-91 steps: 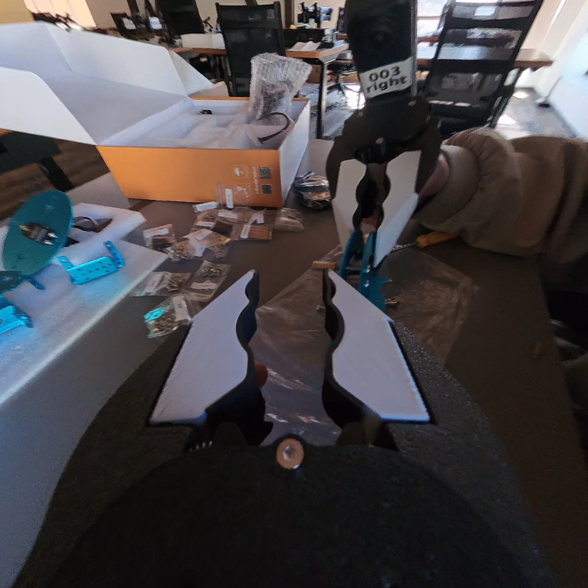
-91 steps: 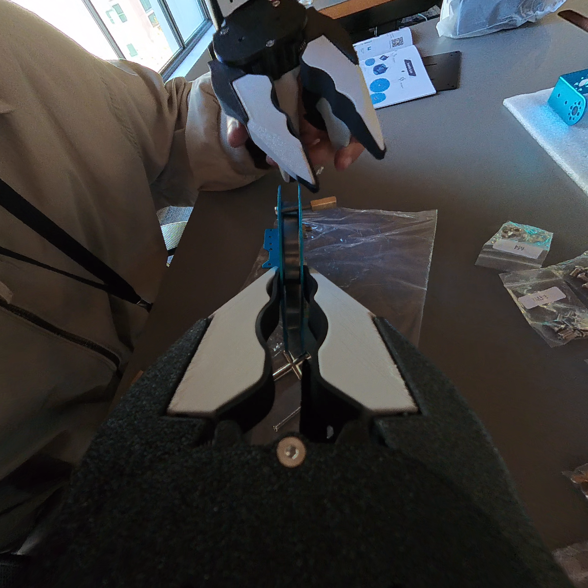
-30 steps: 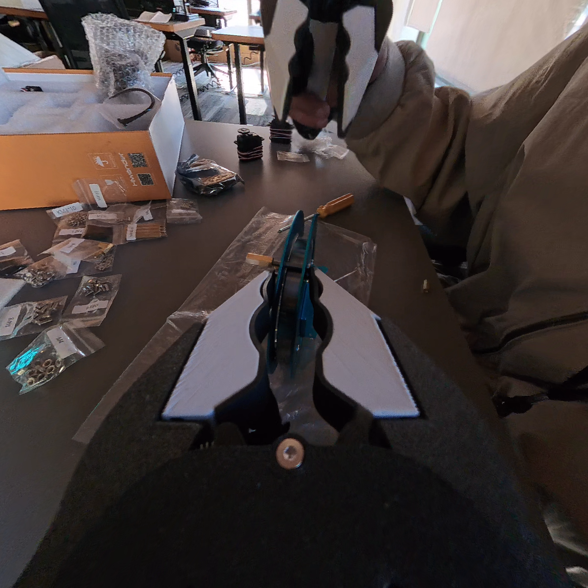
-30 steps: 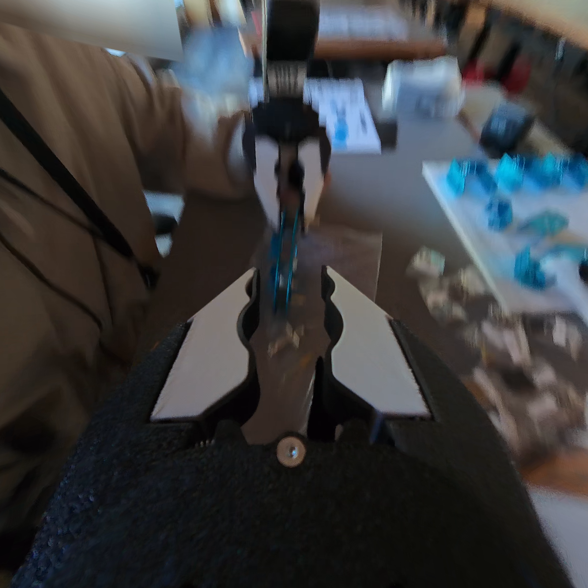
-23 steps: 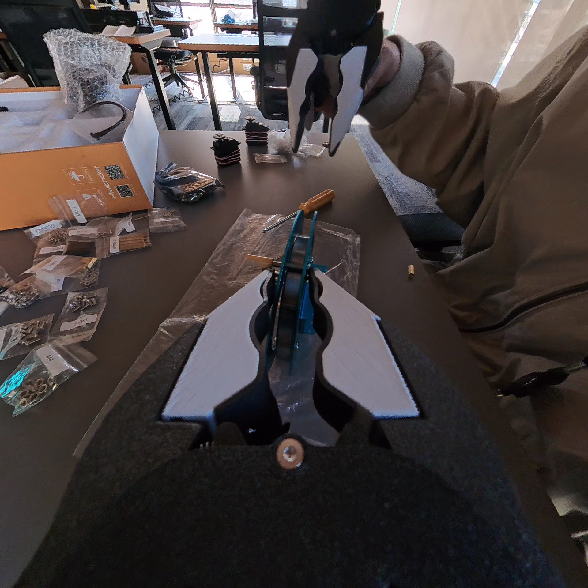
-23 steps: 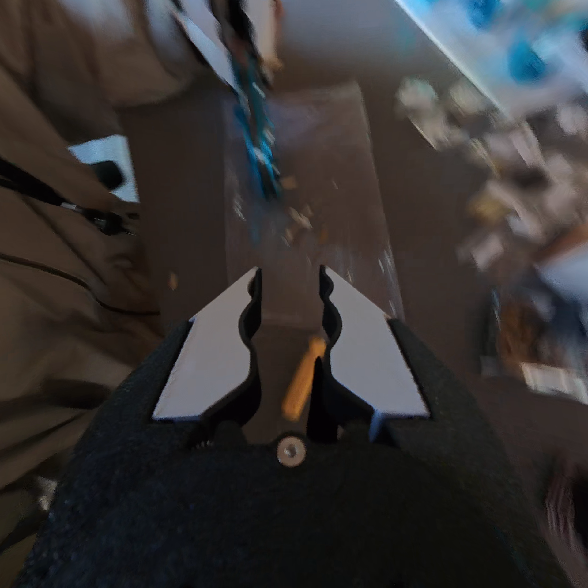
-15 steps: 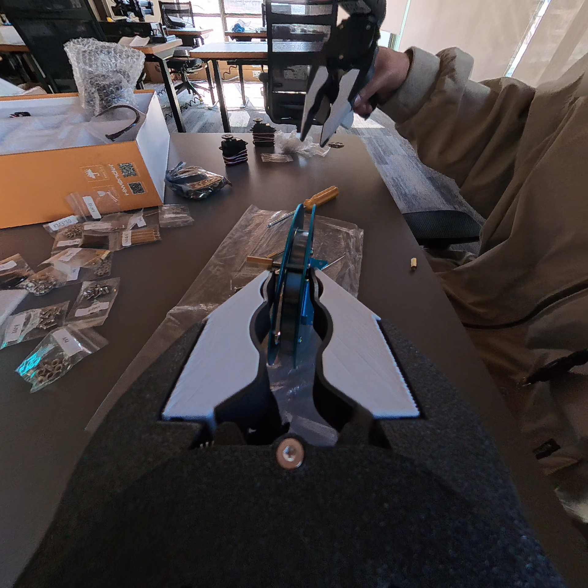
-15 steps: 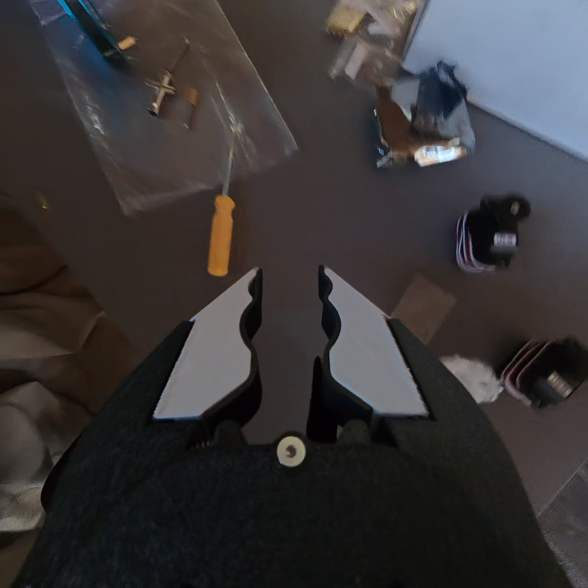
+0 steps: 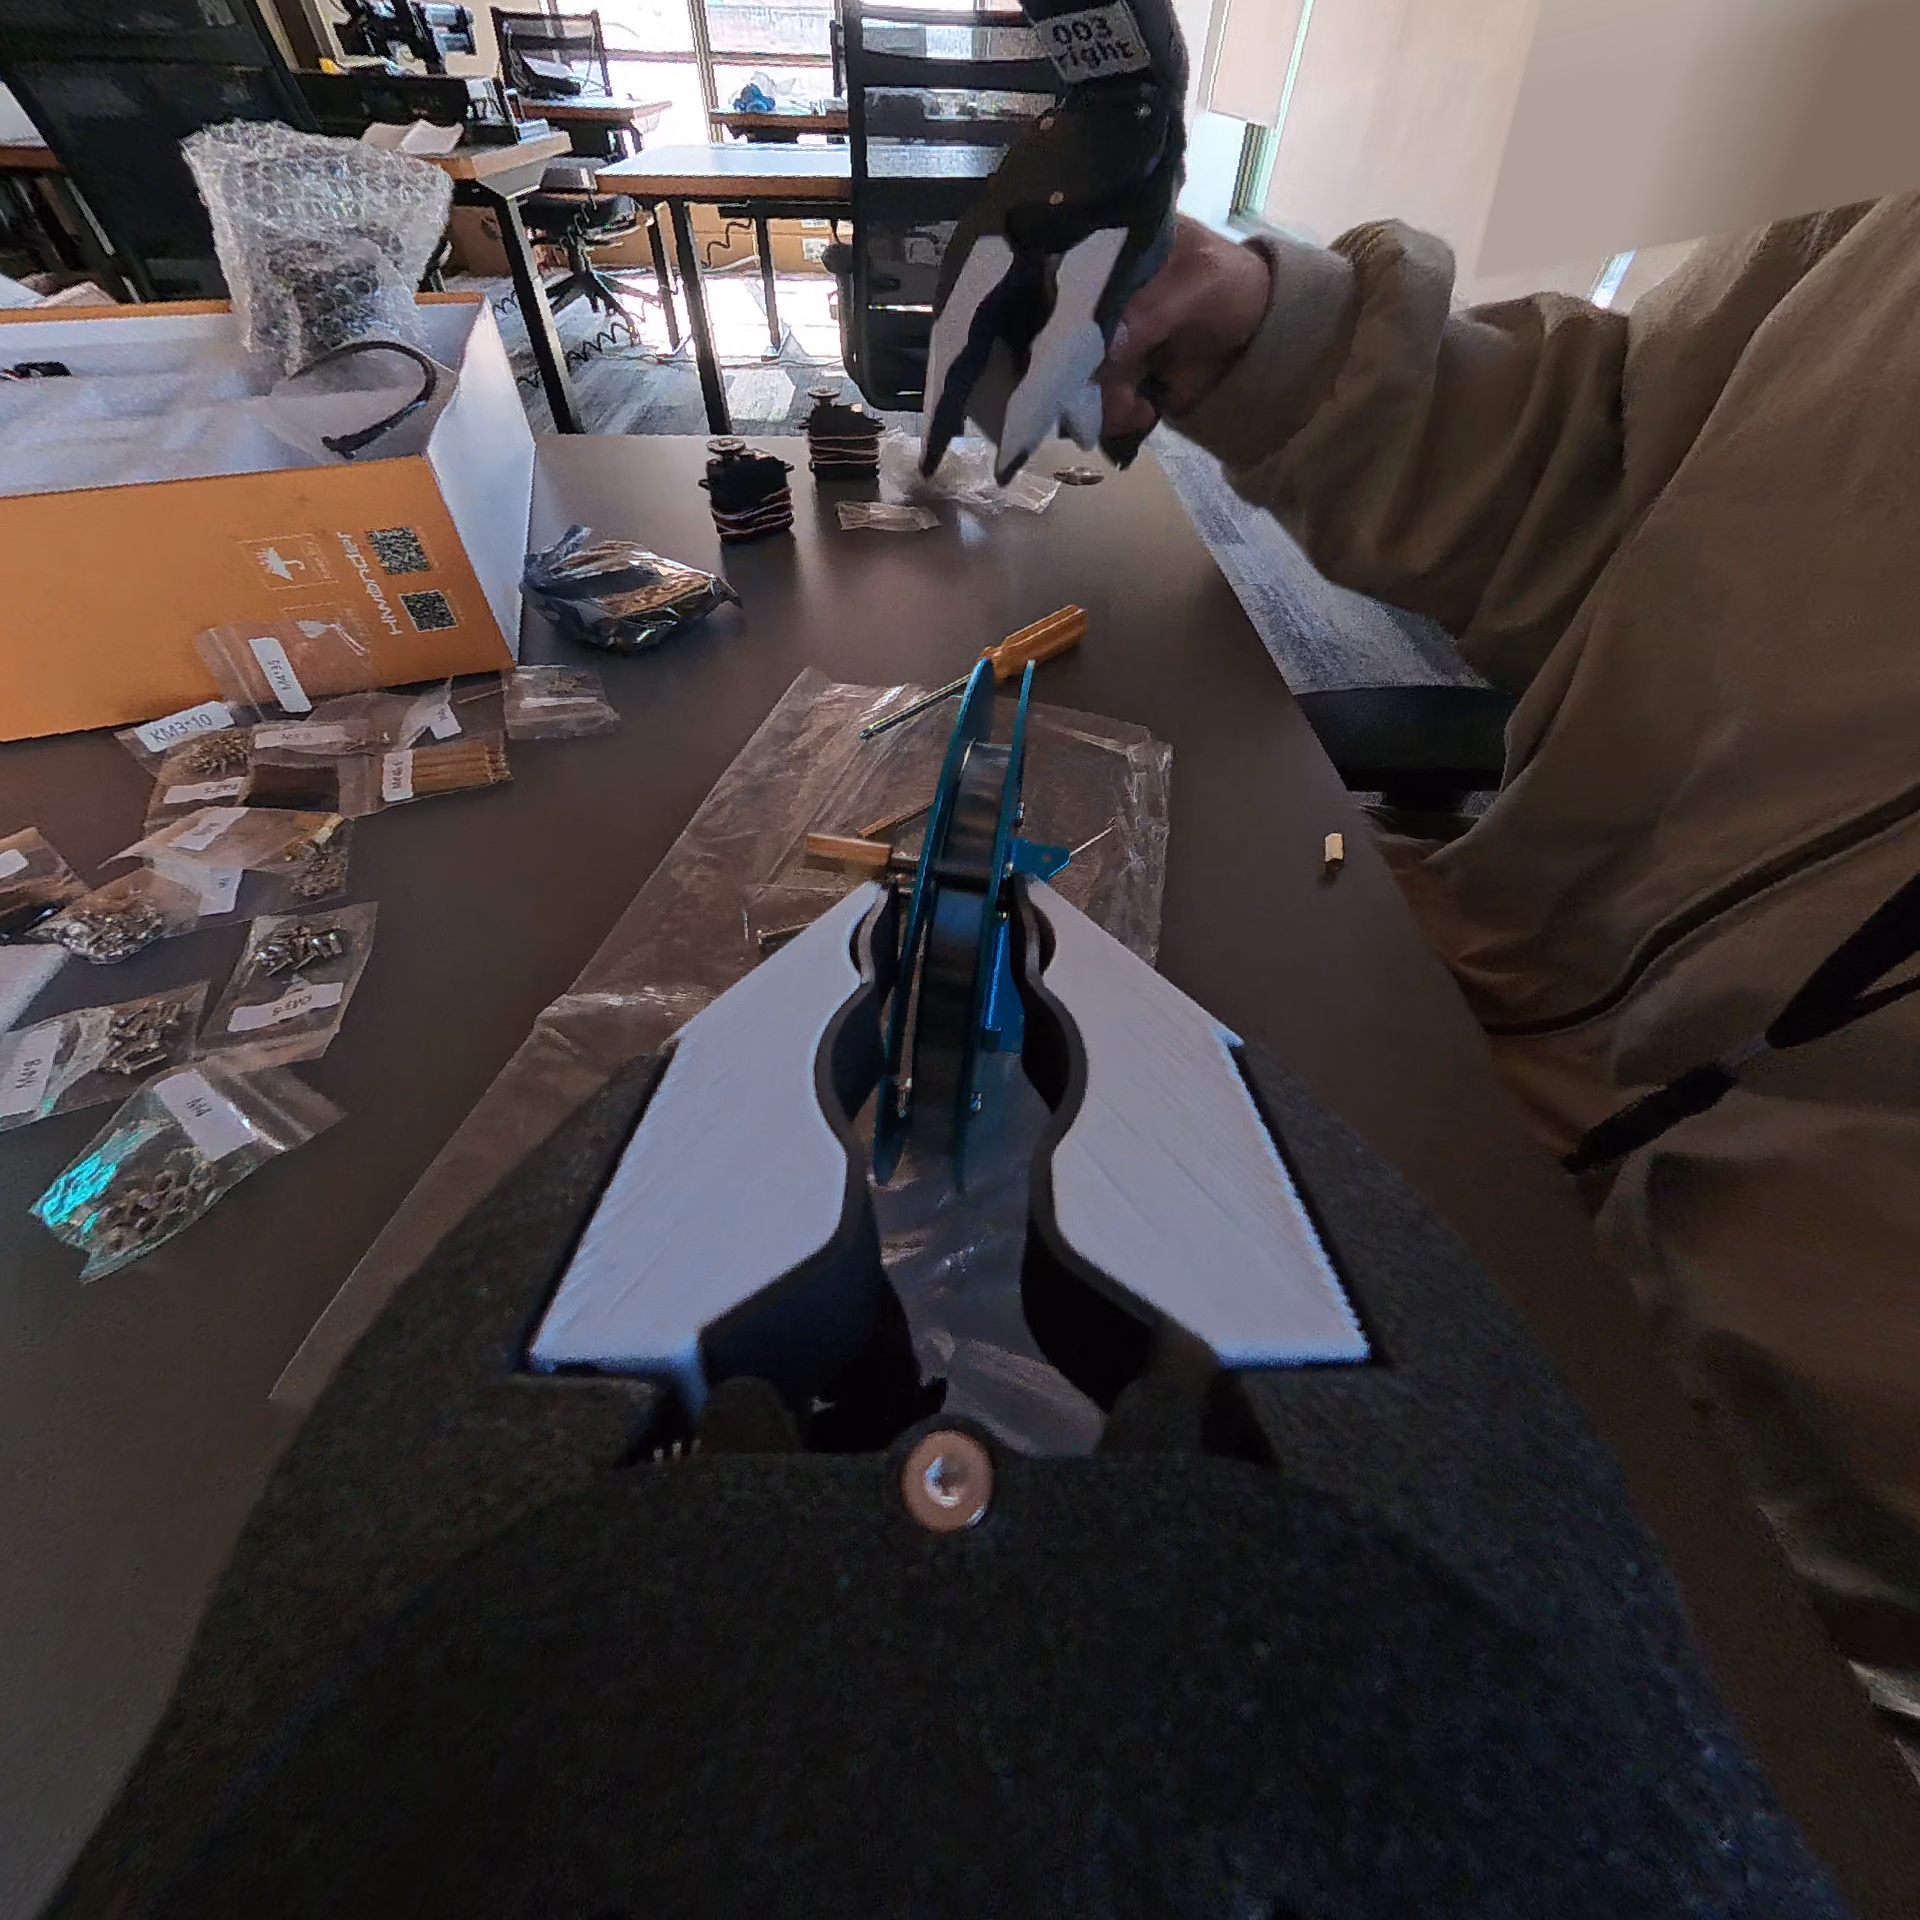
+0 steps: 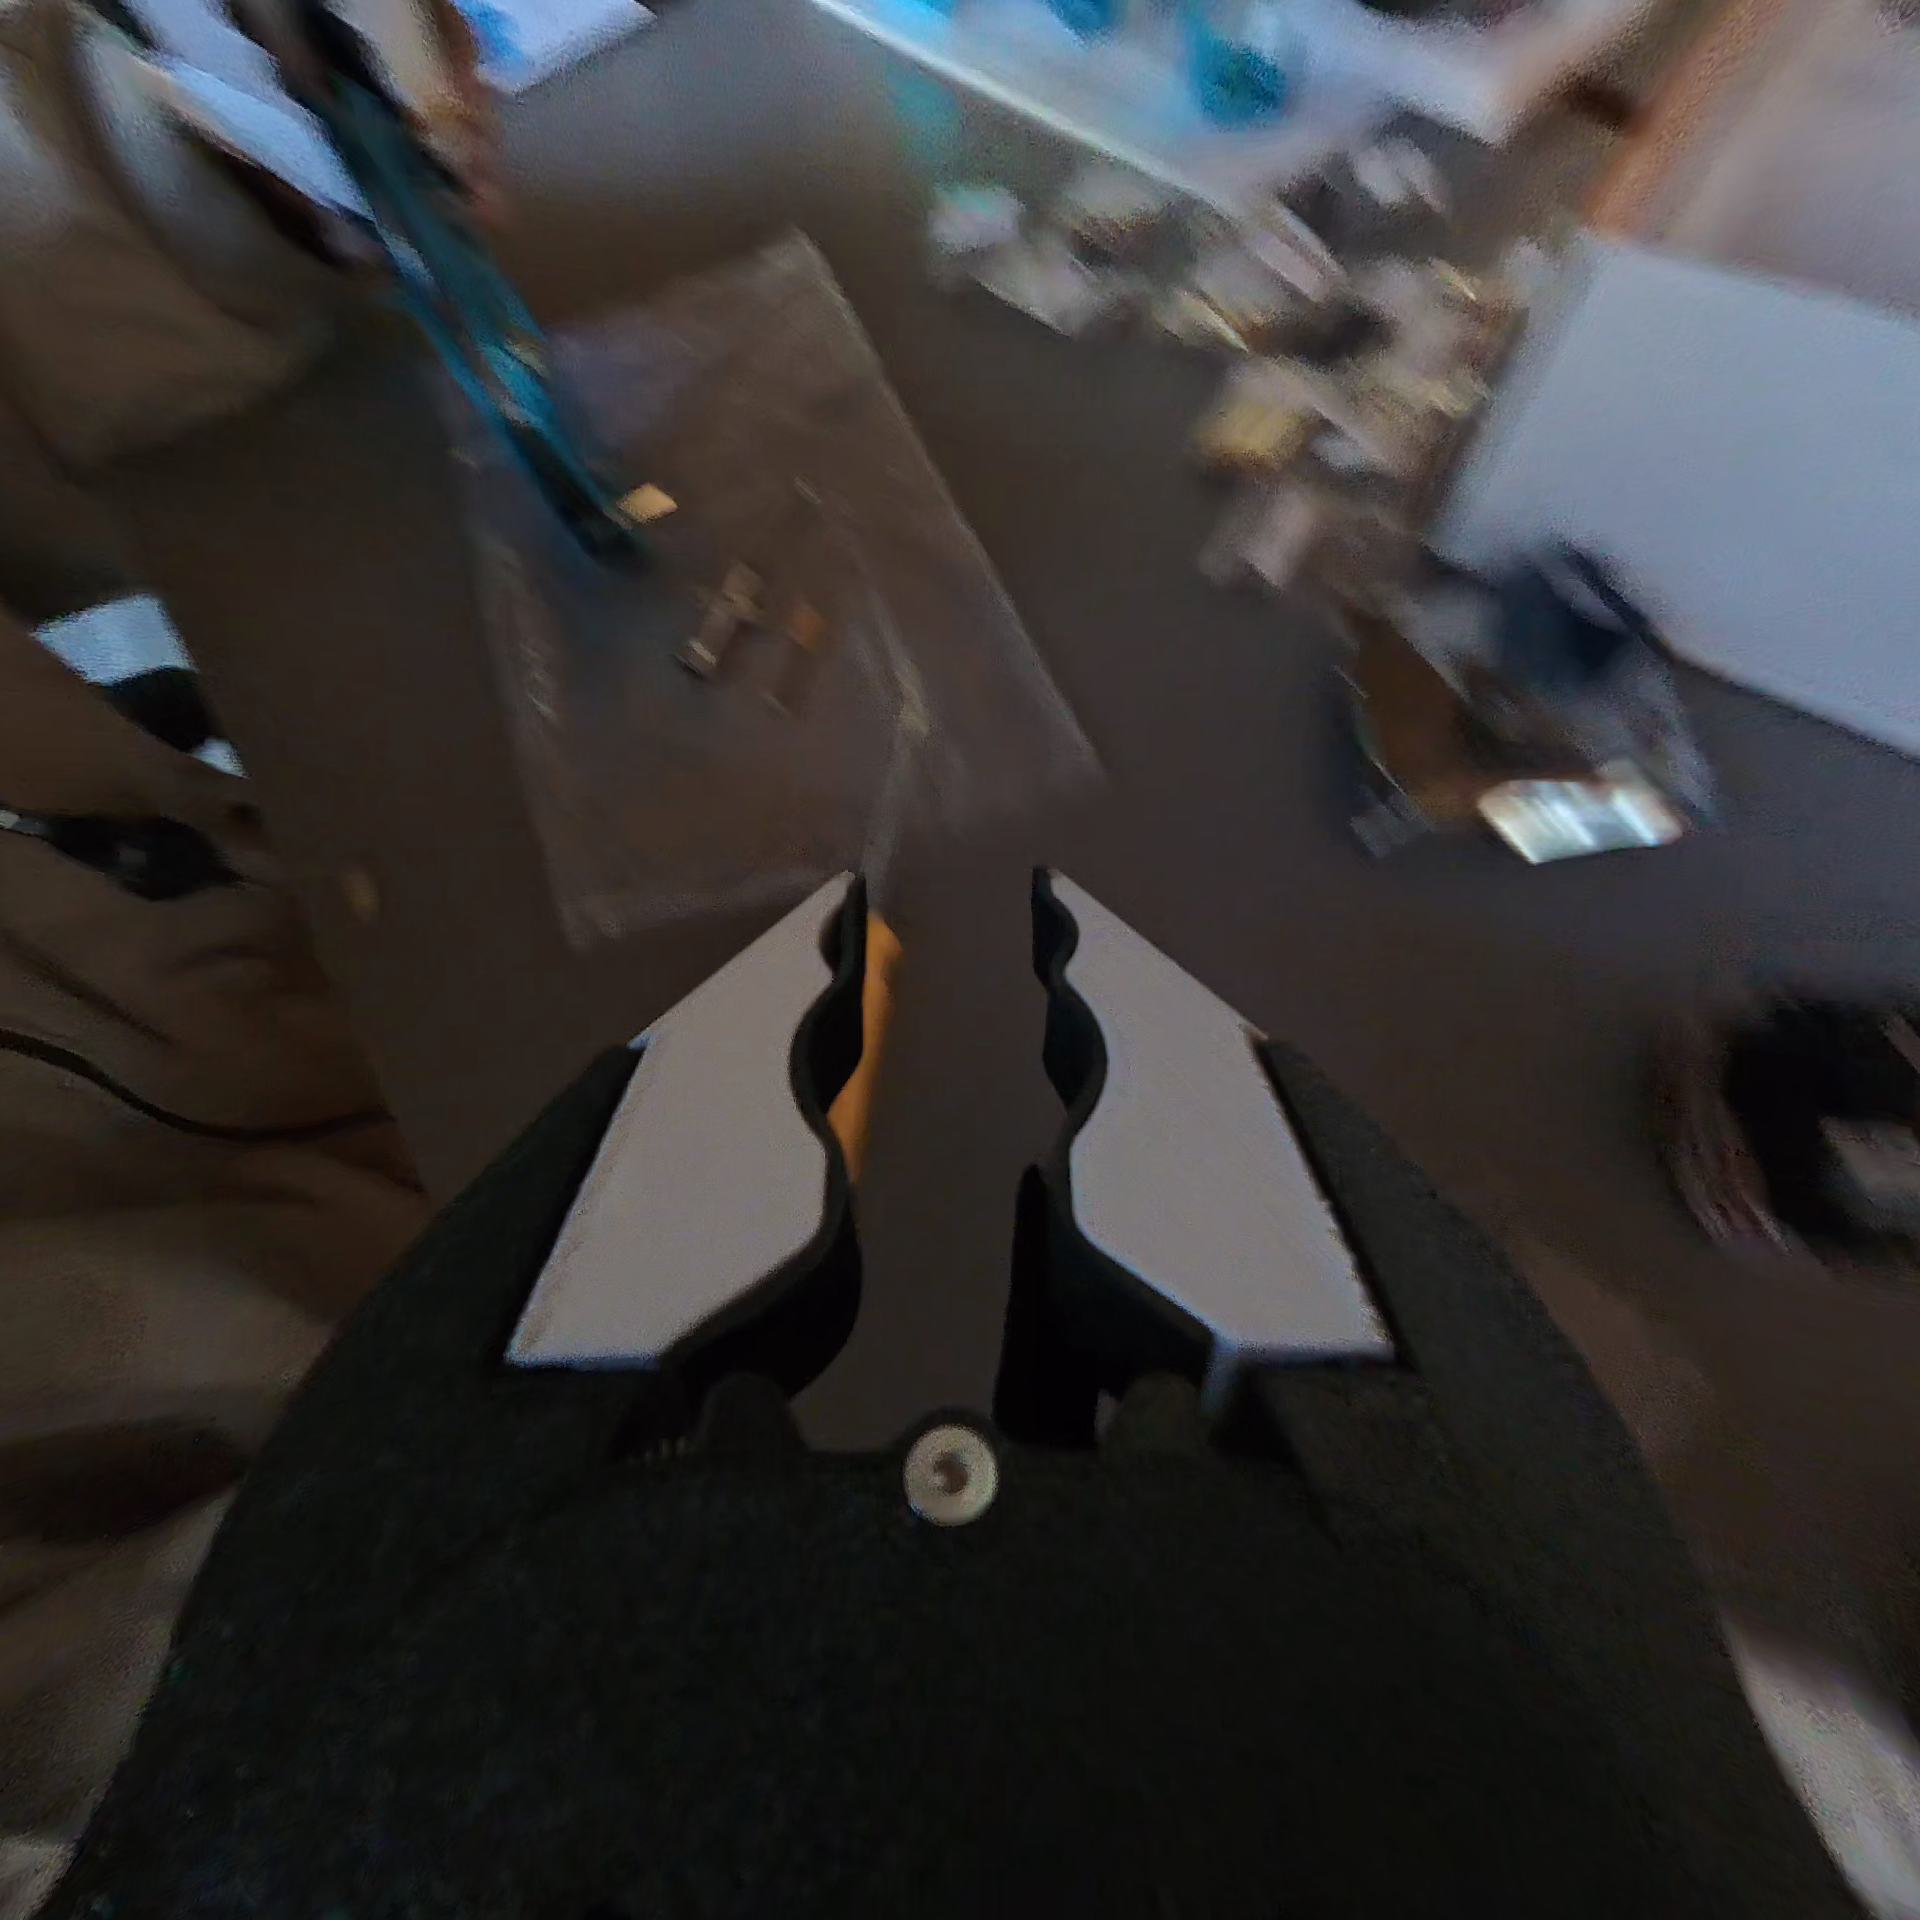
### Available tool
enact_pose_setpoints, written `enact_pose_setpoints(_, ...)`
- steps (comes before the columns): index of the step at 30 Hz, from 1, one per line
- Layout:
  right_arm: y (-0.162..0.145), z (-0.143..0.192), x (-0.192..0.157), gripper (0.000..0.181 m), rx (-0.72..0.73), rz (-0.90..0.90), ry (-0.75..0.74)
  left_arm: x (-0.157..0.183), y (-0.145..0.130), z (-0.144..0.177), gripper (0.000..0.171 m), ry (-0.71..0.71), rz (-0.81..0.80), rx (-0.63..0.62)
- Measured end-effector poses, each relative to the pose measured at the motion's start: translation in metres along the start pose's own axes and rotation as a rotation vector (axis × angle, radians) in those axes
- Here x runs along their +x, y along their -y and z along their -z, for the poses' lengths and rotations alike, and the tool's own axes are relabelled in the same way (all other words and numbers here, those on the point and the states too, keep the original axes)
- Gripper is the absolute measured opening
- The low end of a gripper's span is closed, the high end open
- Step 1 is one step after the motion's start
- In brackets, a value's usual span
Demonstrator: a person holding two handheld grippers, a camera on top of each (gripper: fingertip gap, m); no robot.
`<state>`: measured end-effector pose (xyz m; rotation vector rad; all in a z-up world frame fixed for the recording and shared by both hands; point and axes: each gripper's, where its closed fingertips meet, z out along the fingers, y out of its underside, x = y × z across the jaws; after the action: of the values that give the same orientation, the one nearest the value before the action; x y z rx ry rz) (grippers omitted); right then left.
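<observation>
My left gripper (image 9: 951, 904) is shut on a blue metal disc assembly (image 9: 961, 914), held upright on edge over a clear plastic bag (image 9: 831, 831) on the dark table (image 9: 623, 914). The same blue assembly (image 10: 488, 343) shows blurred at the upper left of the right wrist view. My right gripper (image 10: 945, 883) is open and empty, above the table; an orange-handled screwdriver (image 10: 868, 1029) lies just under its left finger. In the left wrist view the right gripper (image 9: 997, 457) hangs open over the far table end, with the screwdriver (image 9: 997, 655) between it and the bag.
An orange and white open box (image 9: 260, 582) stands at the left, with several small bags of screws (image 9: 208, 935) before it. Two black servos (image 9: 748, 499) and a dark foil bag (image 9: 623, 597) lie further back. A person's tan sleeve (image 9: 1558, 520) fills the right side. My hands' fingertips stand some 25 cm from each other.
My right gripper let go of the blue assembly, swung away to the far table end and is now tilting back over the screwdriver. My left gripper closed on the assembly and holds it steady.
</observation>
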<state>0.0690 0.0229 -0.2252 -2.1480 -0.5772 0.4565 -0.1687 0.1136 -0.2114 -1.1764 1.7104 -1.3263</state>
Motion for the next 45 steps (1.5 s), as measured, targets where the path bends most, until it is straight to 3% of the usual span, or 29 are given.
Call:
enact_pose_setpoints(4, 0.024, -0.079, -0.067, 0.034, -0.068, 0.196, 0.259, 0.000, 0.000, 0.001, 0.020, -0.022, 0.010, 0.020)
enact_pose_setpoints(8, 0.013, -0.127, -0.087, 0.032, -0.258, 0.304, 0.403, 0.002, 0.000, 0.001, 0.020, -0.020, -0.009, 0.015)
enact_pose_setpoints(12, 0.006, -0.156, -0.083, 0.028, -0.298, 0.254, 0.238, 0.003, 0.000, 0.001, 0.019, -0.026, -0.008, 0.018)
enact_pose_setpoints(17, 0.007, -0.149, -0.079, 0.014, -0.228, 0.142, 0.003, 0.003, 0.000, 0.001, 0.020, -0.028, -0.002, 0.020)
enact_pose_setpoints(23, 0.009, -0.164, -0.080, 0.021, -0.244, 0.132, -0.038, 0.007, 0.001, 0.000, 0.019, -0.043, -0.015, 0.028)
enact_pose_setpoints(29, 0.011, -0.168, -0.088, 0.005, -0.274, 0.186, 0.054, 0.015, 0.001, 0.000, 0.020, -0.067, -0.058, 0.033)
enact_pose_setpoints(32, 0.034, -0.148, -0.099, 0.005, -0.187, 0.364, 0.137, 0.020, 0.001, 0.000, 0.020, -0.087, -0.085, 0.037)
enact_pose_setpoints(36, 0.090, -0.131, -0.081, 0.006, -0.071, 1.056, -0.052, 0.022, 0.001, -0.001, 0.021, -0.095, -0.093, 0.039)
enact_pose_setpoints(38, 0.120, -0.137, -0.088, 0.006, 0.066, 1.277, -0.069, 0.023, 0.001, -0.001, 0.020, -0.098, -0.095, 0.041)
enact_pose_setpoints(42, 0.132, -0.157, -0.110, 0.006, 0.367, 1.504, 0.152, 0.023, 0.002, -0.001, 0.020, -0.102, -0.090, 0.048)
enact_pose_setpoints(45, 0.147, -0.161, -0.111, 0.006, 0.539, 1.513, 0.094, 0.022, 0.002, -0.001, 0.020, -0.111, -0.077, 0.056)
